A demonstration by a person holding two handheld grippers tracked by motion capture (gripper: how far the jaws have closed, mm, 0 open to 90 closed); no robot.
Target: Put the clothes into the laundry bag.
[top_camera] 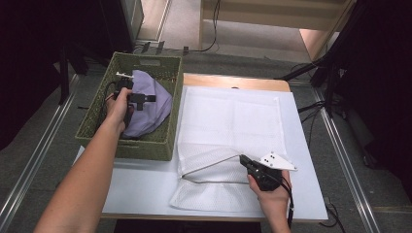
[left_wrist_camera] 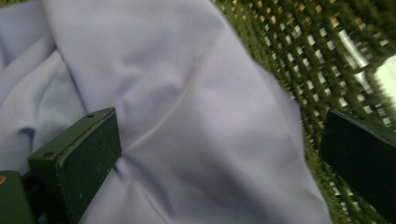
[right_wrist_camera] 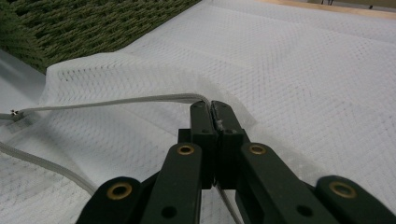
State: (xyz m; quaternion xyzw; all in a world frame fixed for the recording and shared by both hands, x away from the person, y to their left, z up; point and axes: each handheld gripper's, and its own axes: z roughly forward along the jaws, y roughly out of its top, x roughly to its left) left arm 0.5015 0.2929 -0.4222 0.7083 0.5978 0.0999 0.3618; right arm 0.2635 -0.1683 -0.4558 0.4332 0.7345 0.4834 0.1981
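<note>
Beside the green basket (top_camera: 145,145) on the white tabletop (top_camera: 141,187), the right gripper (right_wrist_camera: 211,108) pinches the mesh laundry bag's (top_camera: 233,121) zipper edge open, while the left gripper (top_camera: 142,98), jaws spread, hovers over the lilac garment (top_camera: 153,109) inside that basket, not yet grasped or bagged.

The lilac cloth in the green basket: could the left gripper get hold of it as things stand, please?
Probably yes. The left gripper is open right over the lilac cloth inside the green basket, with nothing in between.

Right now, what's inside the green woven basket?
A crumpled lavender cloth fills much of the green woven basket. The left gripper is over it, jaws open. Whatever lies under the cloth is hidden.
</note>
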